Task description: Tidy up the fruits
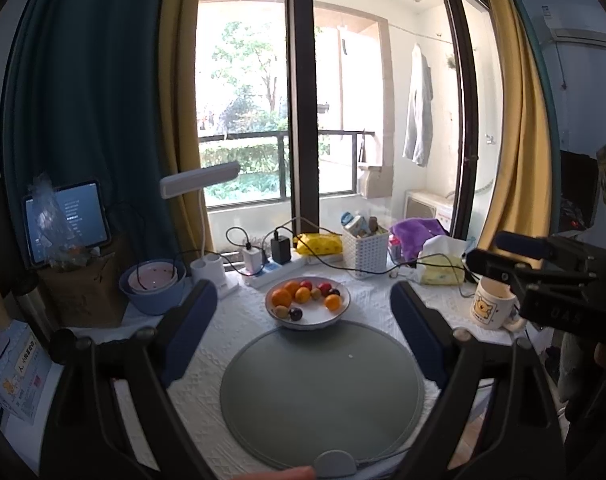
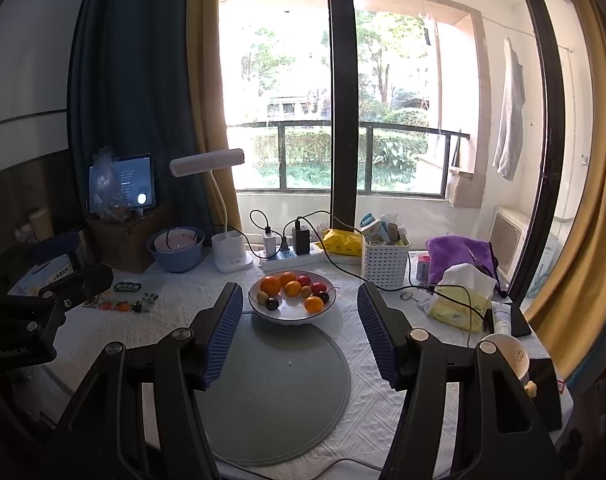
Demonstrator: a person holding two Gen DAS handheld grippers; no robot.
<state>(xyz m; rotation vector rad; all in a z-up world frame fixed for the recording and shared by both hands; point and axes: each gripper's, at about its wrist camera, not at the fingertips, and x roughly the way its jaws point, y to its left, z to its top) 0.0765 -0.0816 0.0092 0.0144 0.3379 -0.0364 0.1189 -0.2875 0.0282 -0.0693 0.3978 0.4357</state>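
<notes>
Showing stickers [image 2: 121, 304] only in rt view; both tongs [image 1: 303, 312] [image 2: 299, 320] spread, fruit bowl [image 2: 291, 316] ahead.

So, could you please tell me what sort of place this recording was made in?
Most likely a lived-in home room: a cluttered table by a curtained balcony window, with a fruit bowl, a desk lamp and a tissue box.

My right gripper [image 2: 299, 328] hangs wide open over a round grey mat [image 2: 279, 392], facing a white bowl [image 2: 293, 314] of oranges and plums at the mat's far edge.
</notes>
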